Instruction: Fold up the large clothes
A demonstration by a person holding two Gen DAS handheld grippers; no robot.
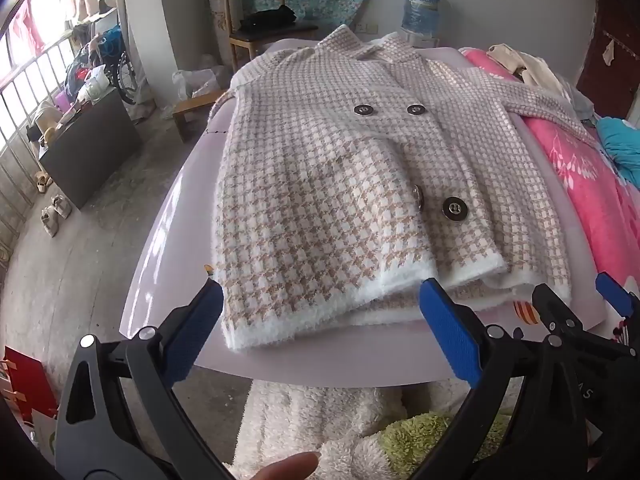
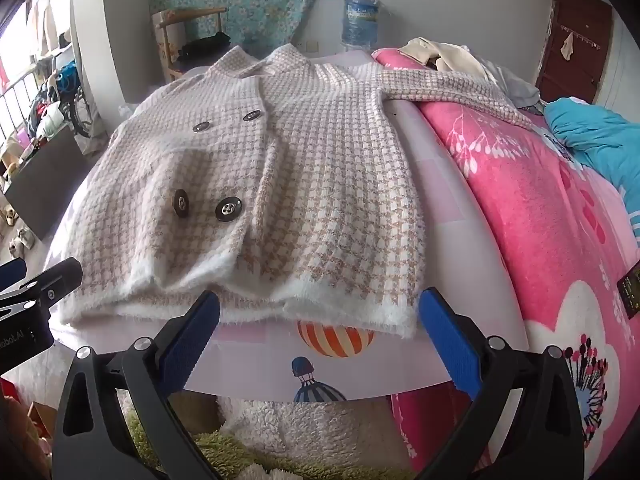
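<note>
Left wrist view looks down over the left gripper (image 1: 320,300), whose blue-padded jaws stand wide apart with nothing between the pads; the checked coat (image 1: 340,184) lies spread flat, front side up, on a pale board (image 1: 172,240) just ahead of the fingertips; the coat's white fluffy hem (image 1: 320,312) runs across the gap between the two fingers, its left corner just beside the left finger (image 1: 200,328) and the right finger (image 1: 448,328) standing in front of the hem's middle; whether either pad touches the fabric cannot be told; four dark buttons (image 1: 454,210) sit in two pairs on the coat's front, and one sleeve (image 1: 540,104) stretches away to the right over a pink floral quilt (image 1: 580,168); a fingertip of the person (image 1: 288,468) shows at the bottom edge; right wrist view shows the right gripper (image 2: 320,300) likewise spread to its full width and holding nothing, poised at the near edge of the board; here the hem's right corner (image 2: 400,320) hangs just beside the right finger (image 2: 444,328), while the left finger (image 2: 192,332) stands before the hem further in; part of the left gripper appears at the left edge of this view, close to the hem's other end; a hot-air balloon print (image 2: 336,340) peeks out from under the hem between the fingers.
</note>
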